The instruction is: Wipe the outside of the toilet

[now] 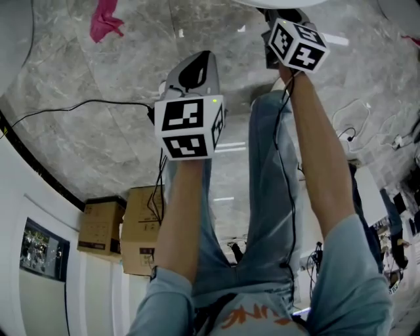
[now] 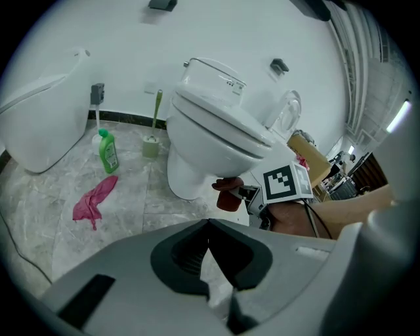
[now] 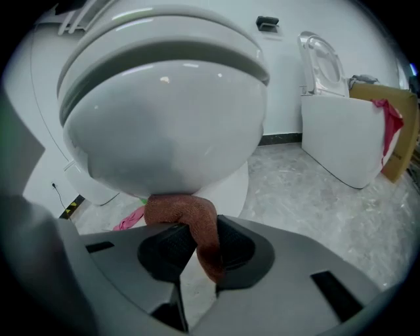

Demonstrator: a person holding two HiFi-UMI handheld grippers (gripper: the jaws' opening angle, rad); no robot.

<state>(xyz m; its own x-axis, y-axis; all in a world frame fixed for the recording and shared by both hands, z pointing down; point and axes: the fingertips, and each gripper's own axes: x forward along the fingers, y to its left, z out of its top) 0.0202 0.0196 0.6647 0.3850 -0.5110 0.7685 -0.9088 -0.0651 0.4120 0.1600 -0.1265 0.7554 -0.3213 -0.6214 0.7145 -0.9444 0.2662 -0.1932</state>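
Right gripper view: my right hand-held gripper [image 3: 199, 237] is clamped on a brown cloth [image 3: 187, 211], which presses against the underside of the toilet [image 3: 164, 125] bowl's front. My left hand-held gripper [image 2: 209, 225] is empty, jaws together, apart from the toilet. A pink rag [image 2: 94, 199] lies on the floor [image 2: 46, 190].

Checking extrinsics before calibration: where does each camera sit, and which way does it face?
Head view: person's head, steeply down at the floor; forearms, legs, left gripper, right gripper show.
Left gripper view: rides that gripper, faces the toilet; its shut, empty fingers show.
Right gripper view: rides that gripper, close under the toilet; fingers clamp the brown cloth.
Shared: both gripper views show toilet and brown cloth.
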